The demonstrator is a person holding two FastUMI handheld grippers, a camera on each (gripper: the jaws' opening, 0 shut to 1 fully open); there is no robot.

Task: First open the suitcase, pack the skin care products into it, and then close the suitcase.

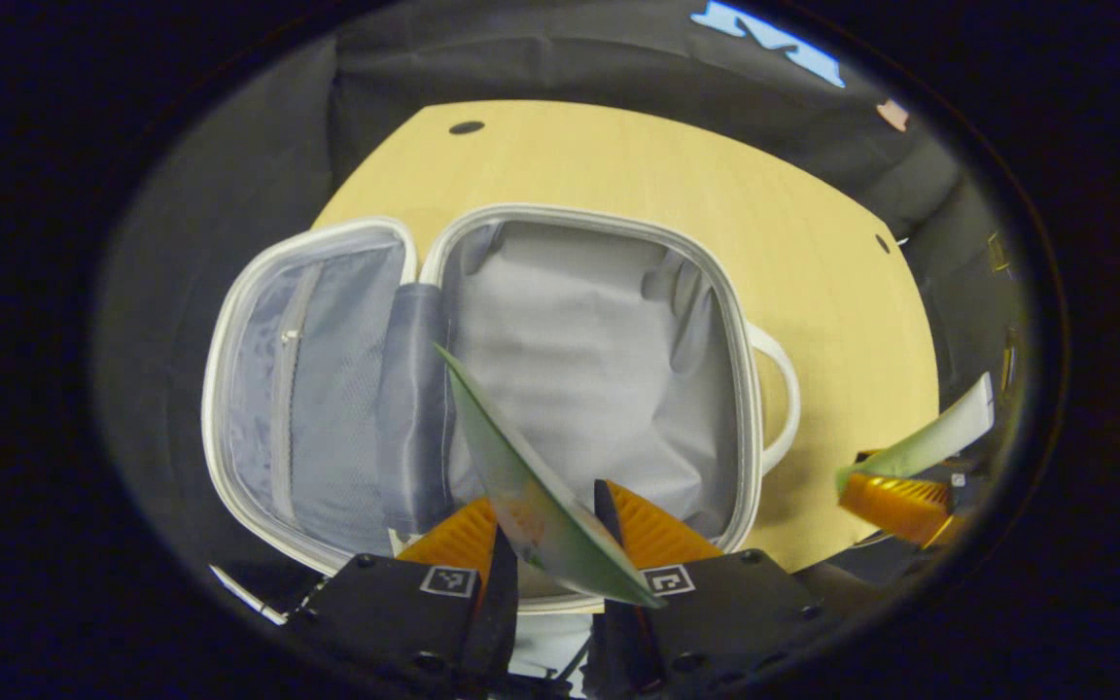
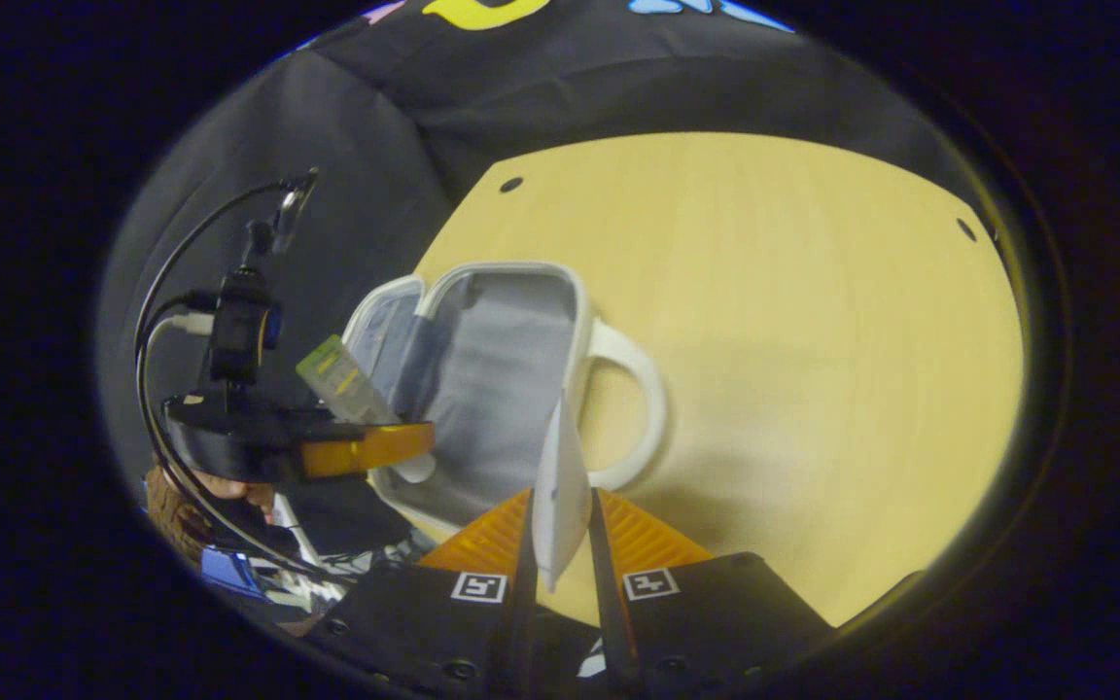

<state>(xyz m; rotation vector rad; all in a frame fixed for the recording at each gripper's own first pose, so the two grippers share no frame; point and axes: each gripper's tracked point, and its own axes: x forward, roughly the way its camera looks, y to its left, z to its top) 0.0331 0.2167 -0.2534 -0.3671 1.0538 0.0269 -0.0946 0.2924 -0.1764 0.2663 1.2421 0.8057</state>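
A small white suitcase [image 1: 720,292] lies open on the wooden table [image 1: 618,156], grey lining in its main half and a mesh zip pocket [image 1: 297,389] in the lid half on the left. My left gripper [image 1: 550,506] is shut on a flat green tube [image 1: 511,457] held above the case's near rim. My right gripper [image 2: 560,501] is shut on a white tube [image 2: 560,476] seen edge-on, over the table beside the case handle [image 2: 652,399]. The left gripper view has the right gripper [image 1: 895,501] with its green-and-white tube [image 1: 939,437] at the far right. In the right gripper view, the left gripper [image 2: 395,442] holds its green tube [image 2: 336,374] over the suitcase [image 2: 575,292].
Bare tabletop [image 2: 813,340] spreads to the right of the case and behind it, with small dark holes near its far edge. The black cloth wall surrounds the table. A person's hand [image 2: 220,486] and cables sit behind the left gripper.
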